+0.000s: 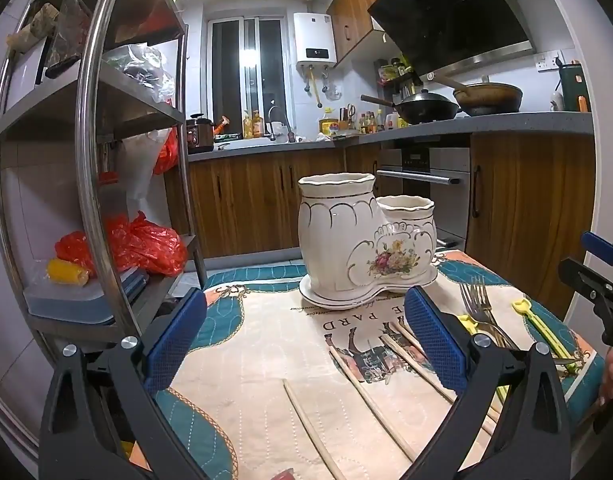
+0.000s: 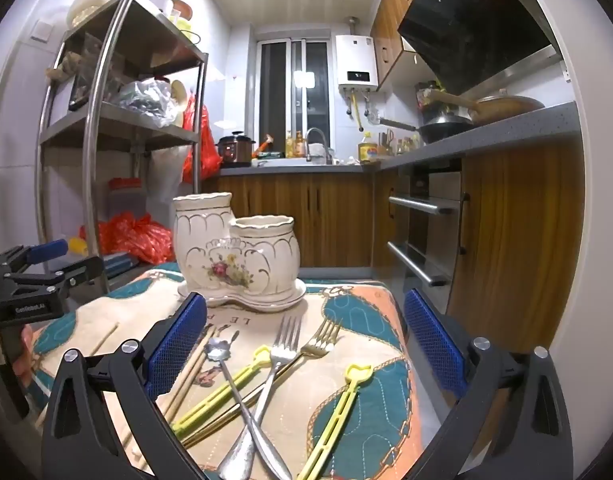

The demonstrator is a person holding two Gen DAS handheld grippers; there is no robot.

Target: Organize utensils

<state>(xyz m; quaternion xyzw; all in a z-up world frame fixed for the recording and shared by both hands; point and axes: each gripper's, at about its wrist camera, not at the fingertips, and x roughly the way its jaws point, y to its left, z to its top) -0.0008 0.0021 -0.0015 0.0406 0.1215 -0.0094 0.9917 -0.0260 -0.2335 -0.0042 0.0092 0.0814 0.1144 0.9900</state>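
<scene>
A white ceramic two-cup utensil holder (image 1: 362,248) with a flower print stands on its saucer at the far end of the table; it also shows in the right wrist view (image 2: 234,256). Wooden chopsticks (image 1: 370,400) lie before my open, empty left gripper (image 1: 306,336). In the right wrist view, two silver forks (image 2: 282,356), a gold fork (image 2: 322,344), a spoon (image 2: 222,356), two yellow utensils (image 2: 342,412) and chopsticks (image 2: 186,380) lie below my open, empty right gripper (image 2: 306,340).
A patterned quilted cloth (image 1: 266,344) covers the table. A steel shelf rack (image 1: 94,160) with red bags stands close on the left. Wooden cabinets and an oven (image 2: 422,232) are on the right. The right gripper shows at the right edge of the left wrist view (image 1: 598,280).
</scene>
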